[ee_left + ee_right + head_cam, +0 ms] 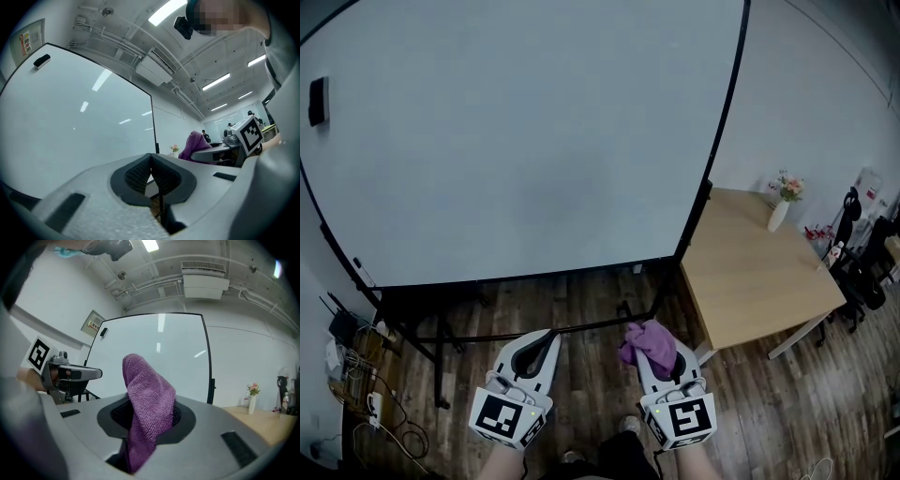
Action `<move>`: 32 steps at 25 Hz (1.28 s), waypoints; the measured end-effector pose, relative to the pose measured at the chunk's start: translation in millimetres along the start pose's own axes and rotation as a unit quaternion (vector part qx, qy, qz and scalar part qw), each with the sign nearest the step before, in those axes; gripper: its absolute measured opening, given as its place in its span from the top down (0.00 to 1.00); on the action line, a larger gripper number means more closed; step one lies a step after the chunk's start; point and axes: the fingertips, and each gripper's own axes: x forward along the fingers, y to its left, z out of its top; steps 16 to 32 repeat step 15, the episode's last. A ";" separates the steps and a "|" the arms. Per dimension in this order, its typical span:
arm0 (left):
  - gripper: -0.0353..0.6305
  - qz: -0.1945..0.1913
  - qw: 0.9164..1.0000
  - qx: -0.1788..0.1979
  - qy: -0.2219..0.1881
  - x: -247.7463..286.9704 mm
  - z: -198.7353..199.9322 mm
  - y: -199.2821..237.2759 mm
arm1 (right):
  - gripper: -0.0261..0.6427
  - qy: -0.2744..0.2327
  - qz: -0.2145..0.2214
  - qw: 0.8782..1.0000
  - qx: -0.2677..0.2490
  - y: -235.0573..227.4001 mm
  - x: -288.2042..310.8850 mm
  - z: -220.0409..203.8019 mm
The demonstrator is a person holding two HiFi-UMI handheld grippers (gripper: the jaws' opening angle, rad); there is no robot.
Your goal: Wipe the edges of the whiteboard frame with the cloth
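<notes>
Left gripper [547, 337]: jaws closed pad to pad with nothing between them, held low over the wood floor [581, 314] and pointing forward at the board. Its own view [150, 158] shows the ribbed pads meeting at the tips.

Whiteboard [516, 141]: upright and filling the field ahead, with an eraser [317, 100] stuck at far left. The frame [525, 277] is a thin dark strip round the board. Its bottom edge runs left to right, ahead of and above both grippers and touching neither. The left edge is well apart from both.

Cloth [648, 343]: purple and bunched, clamped in the right gripper [660, 358]. The free end sticks out past the jaw tips toward the board. In the right gripper view the cloth [149, 394] stands up between the jaws with its long axis along them and its tip leaning slightly left. The gripper [151, 416] is closed on its lower part.

Key relation: the right edge [727, 122] has a near-vertical long axis and rises from the bottom corner, ahead of the cloth and slightly right. The right gripper is the nearer one. No contact yet.

Judgement: wiping not begun. The next move calls for lifting the cloth forward onto the strip, then travelling along the edge's length.

Tabletop [759, 272] with vase [779, 214] sits just beside that edge, so room there is tight.
</notes>
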 end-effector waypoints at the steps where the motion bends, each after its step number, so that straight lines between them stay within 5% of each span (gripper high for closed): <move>1: 0.92 0.000 1.000 -0.001 0.000 -0.6 -0.3 0.3 | 0.82 0.000 0.000 1.000 0.000 1.1 -0.2 0.0; 32: 0.92 -0.006 1.000 -0.005 -0.004 3.1 0.2 3.0 | 0.82 -0.011 -0.003 1.000 -0.009 5.1 1.9 8.4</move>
